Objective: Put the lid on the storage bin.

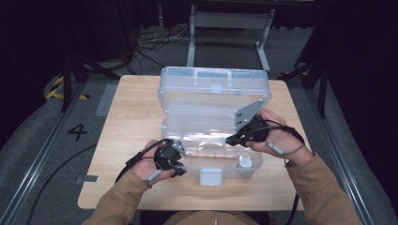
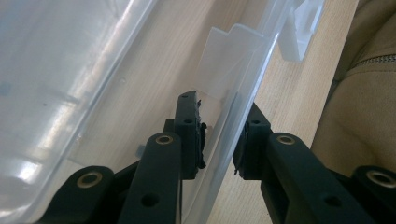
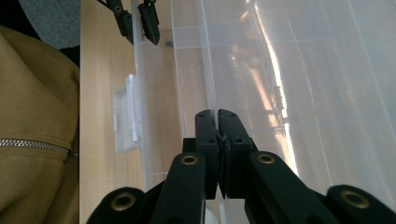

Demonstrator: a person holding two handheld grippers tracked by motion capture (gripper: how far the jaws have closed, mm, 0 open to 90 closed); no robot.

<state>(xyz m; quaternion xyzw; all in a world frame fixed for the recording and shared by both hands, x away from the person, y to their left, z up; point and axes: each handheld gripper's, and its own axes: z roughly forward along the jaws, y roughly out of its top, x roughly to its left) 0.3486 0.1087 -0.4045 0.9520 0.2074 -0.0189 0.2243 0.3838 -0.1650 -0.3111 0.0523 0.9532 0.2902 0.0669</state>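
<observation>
The left tongs [image 2: 217,140] are seen nearest, part open, their jaws straddling the near wall of the clear plastic box [image 1: 187,110] without pinching it. The right tongs [image 3: 218,135] are closed, apparently on an inner divider. The open box lies mid-bench, its long axis running left to right between both hands. The wooden bench [image 1: 131,117] stands over grey floor.
</observation>
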